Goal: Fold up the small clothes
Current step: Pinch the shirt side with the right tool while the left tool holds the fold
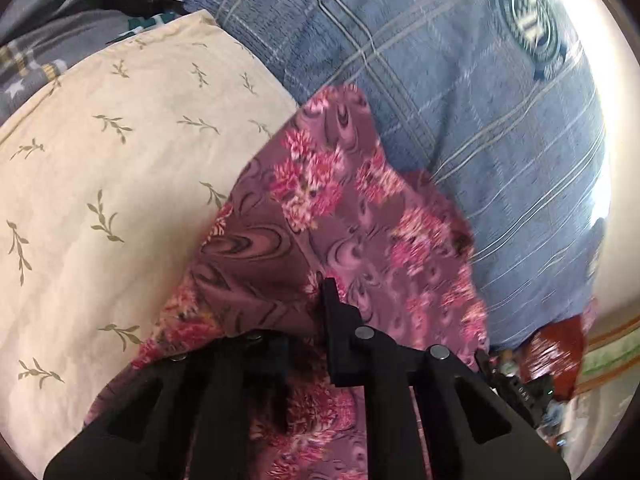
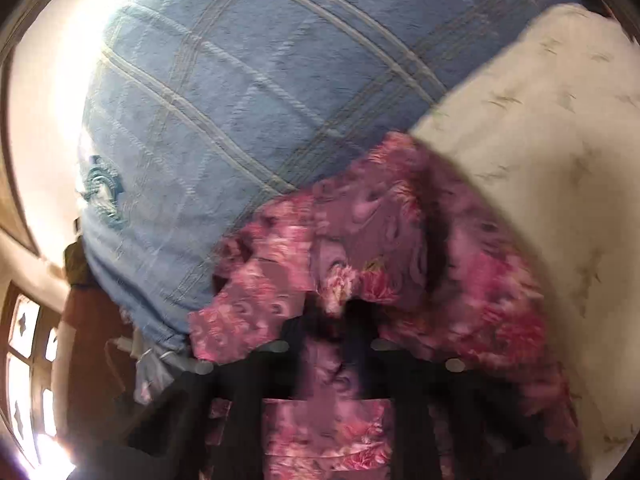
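Blue plaid blanket (image 1: 460,100) fills the background, cream leaf-print pillow (image 1: 100,180) beside it. Pink floral garment (image 1: 320,220) lies across both. Your left gripper (image 1: 316,292) pinches its fabric; your right gripper (image 2: 340,320), blurred, is also clamped on it.

A: What colours is the garment (image 1: 332,216) caught in the black left tongs (image 1: 320,292)?
B: Mauve-purple, with darker swirls and clusters of pink and red flowers.
A: And the cloth left of those tongs?
B: The cream sheet (image 1: 120,184), sprinkled with olive-green leafy sprigs.
A: Beyond the tongs?
B: A blue blanket (image 1: 460,112) crossed by pale plaid lines, bearing a dark teal round emblem (image 1: 528,20).
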